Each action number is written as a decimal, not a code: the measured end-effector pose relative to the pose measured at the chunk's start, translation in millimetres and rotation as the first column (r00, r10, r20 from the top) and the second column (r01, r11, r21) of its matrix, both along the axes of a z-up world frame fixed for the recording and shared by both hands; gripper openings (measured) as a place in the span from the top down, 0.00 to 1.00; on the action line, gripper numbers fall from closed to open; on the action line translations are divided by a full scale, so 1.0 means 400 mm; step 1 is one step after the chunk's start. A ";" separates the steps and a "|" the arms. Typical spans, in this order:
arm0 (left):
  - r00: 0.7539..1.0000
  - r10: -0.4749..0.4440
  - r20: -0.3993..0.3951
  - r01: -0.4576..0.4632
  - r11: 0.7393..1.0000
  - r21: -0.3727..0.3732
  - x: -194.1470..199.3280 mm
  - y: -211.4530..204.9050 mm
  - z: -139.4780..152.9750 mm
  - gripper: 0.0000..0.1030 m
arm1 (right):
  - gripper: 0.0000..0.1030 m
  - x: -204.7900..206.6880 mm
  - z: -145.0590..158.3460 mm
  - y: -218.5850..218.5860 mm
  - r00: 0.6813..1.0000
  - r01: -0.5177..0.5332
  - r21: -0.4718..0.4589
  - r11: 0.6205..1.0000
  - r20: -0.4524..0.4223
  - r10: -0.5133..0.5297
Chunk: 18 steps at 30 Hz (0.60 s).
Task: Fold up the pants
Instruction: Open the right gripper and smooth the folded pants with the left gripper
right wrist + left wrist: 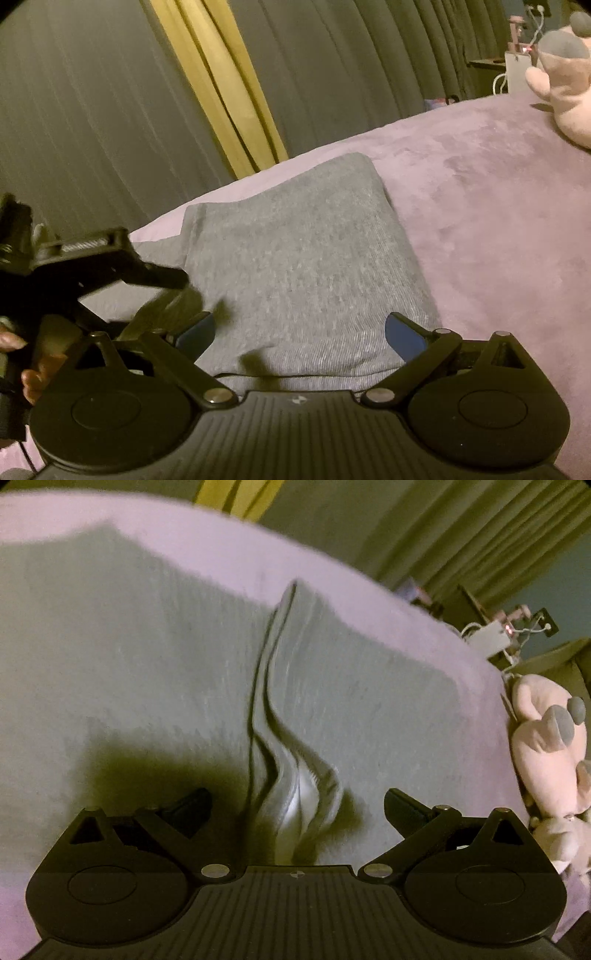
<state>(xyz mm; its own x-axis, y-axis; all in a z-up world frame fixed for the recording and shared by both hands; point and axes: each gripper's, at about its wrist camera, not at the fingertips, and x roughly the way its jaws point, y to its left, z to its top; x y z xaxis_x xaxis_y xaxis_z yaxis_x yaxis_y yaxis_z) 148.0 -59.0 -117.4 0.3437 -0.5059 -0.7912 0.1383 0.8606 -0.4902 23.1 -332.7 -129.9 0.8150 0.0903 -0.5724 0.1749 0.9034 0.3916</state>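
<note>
Grey pants (295, 266) lie folded into a rough rectangle on a purple blanket (498, 221). In the left wrist view the pants (147, 657) fill the middle, with a raised ridge of stacked fabric edges (280, 738) running toward my left gripper (297, 808). That gripper is open and empty, its jaws either side of the ridge's near end. My right gripper (300, 332) is open and empty, low over the near edge of the pants. The left gripper (110, 266) also shows at the left of the right wrist view, beside the pants.
A pink plush toy (546, 746) lies at the blanket's right edge; it also shows in the right wrist view (569, 92). Grey curtains (92, 110) with a yellow strip (221, 92) hang behind the bed. A cluttered shelf with cables (517, 627) stands beyond.
</note>
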 end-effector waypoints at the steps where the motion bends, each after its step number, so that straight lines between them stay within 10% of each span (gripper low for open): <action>1: 1.000 0.010 -0.018 -0.010 1.000 -0.007 0.010 0.002 -0.012 0.10 | 0.04 -0.002 0.003 -0.003 1.000 0.002 0.002 1.000 0.000 -0.002; 7: 1.000 -0.014 -0.023 0.013 0.999 -0.033 0.016 0.006 -0.018 0.61 | 0.04 0.003 0.002 0.003 1.000 0.007 -0.022 1.000 0.002 -0.006; 14: 0.998 0.000 -0.060 -0.004 0.998 -0.060 0.034 0.006 -0.057 0.58 | 0.04 0.003 0.000 0.003 1.000 0.014 -0.023 1.000 0.006 -0.014; 18: 0.990 0.066 -0.122 -0.081 0.989 -0.124 0.037 0.021 -0.070 0.84 | 0.04 -0.002 0.005 -0.003 0.999 0.027 -0.017 1.000 0.024 -0.026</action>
